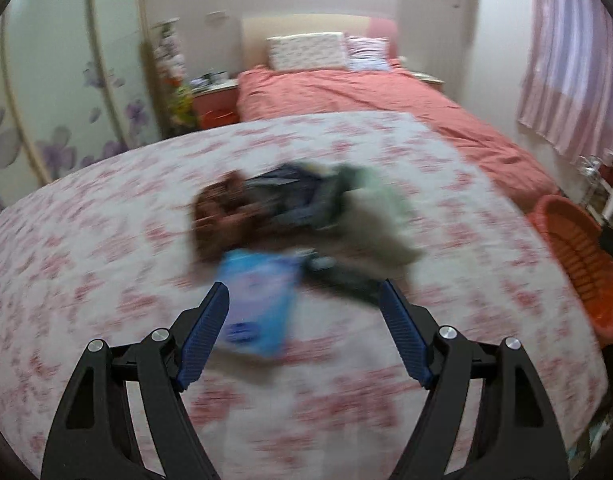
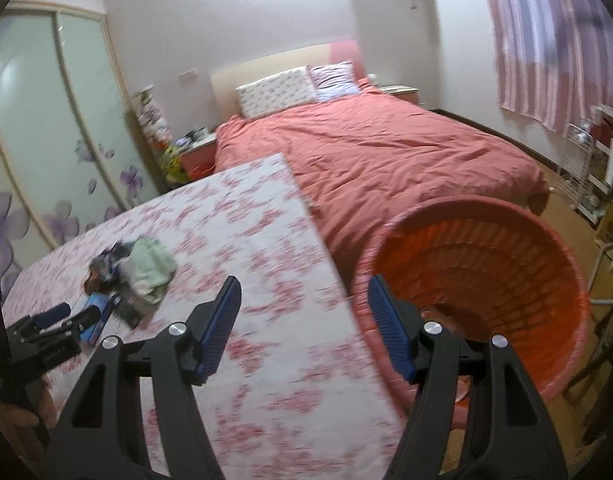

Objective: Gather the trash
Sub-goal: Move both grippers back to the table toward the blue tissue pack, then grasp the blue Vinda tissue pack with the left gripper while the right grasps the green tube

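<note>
A blurred heap of trash lies on the flowered tablecloth [image 1: 86, 280]: a brown wrapper [image 1: 216, 216], a dark blue wrapper [image 1: 298, 196], a pale green crumpled piece [image 1: 380, 220] and a blue packet [image 1: 258, 304]. My left gripper [image 1: 305, 286] is open just short of the heap; the blue packet lies between its fingers, close to the left pad [image 1: 204, 332]. In the right wrist view the heap [image 2: 138, 272] and the left gripper [image 2: 70, 314] are at the far left. My right gripper [image 2: 304, 280] is open and empty over the table's right edge, beside the orange basket [image 2: 506, 264].
The orange basket [image 1: 582, 256] stands off the table's right side. A bed with a red cover [image 2: 386, 152] lies behind the table. A flowered sliding wardrobe [image 2: 38, 140] fills the left, and a white wire rack [image 2: 586, 168] stands under the striped curtain on the right.
</note>
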`<state>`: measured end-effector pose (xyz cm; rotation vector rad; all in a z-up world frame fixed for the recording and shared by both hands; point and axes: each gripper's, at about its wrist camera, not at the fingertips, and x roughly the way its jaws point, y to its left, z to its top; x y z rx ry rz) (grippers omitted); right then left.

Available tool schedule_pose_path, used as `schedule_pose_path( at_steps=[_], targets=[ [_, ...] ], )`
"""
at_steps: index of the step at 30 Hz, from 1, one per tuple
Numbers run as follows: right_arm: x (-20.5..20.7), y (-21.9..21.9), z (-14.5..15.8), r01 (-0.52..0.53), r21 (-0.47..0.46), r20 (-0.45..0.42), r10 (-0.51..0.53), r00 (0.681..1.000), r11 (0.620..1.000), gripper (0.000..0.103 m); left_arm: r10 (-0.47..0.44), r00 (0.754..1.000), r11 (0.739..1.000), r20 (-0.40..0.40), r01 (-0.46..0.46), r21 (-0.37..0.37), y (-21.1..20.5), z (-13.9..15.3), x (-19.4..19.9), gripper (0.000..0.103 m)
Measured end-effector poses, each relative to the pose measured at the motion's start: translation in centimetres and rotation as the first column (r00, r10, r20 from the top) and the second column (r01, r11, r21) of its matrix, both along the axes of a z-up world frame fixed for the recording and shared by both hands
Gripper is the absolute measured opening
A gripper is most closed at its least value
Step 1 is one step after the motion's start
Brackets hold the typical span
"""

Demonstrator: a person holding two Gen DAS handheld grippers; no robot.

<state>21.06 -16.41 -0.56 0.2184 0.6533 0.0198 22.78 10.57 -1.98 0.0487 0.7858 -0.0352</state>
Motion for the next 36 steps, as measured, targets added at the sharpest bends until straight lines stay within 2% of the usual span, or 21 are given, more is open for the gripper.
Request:
schedule_pose_path(
  at_steps=[6,15,18,23,29,36],
  targets=[
    [1.0,3.9,-0.4,-0.079,-0.009,-0.031,0.079,0.996,0.997,0.065,0.038,0.998,0.998,-0.053,-0.040,-0.038,3.4,-1.3,0.6,0.077],
    [1.9,7.5,-1.0,-0.146,-0.026,-0.065,0.144,0.987,0.989,0.065,-0.011,0.995,0.999,-0.100,0.007,-0.047,2.6,-2.6,2.0,0.076],
    [2.1,8.6,-1.1,-0.167,-0.033,-0.070,0.165,0.984,0.985,0.065,-0.016,0.993,0.999,-0.120,0.011,-0.045,2.5,-3.3,2.7,0.073],
    [2.6,10.4,-1.4,-0.213,-0.037,-0.083,0.209,0.974,0.976,0.062,-0.025,0.994,0.999,-0.106,0.022,-0.036,2.6,-3.0,2.8,0.053],
    [3.7,13.0,-1.9,-0.278,-0.012,-0.105,0.275,0.956,0.961,0.057,-0.015,0.995,0.998,-0.097,0.008,-0.070,4.5,-2.8,1.8,0.053],
    [6.1,18.1,-2.7,-0.386,0.021,-0.144,0.385,0.912,0.922,0.046,0.053,0.997,0.996,-0.057,-0.057,-0.070,8.5,-1.4,0.4,0.053]
  ],
)
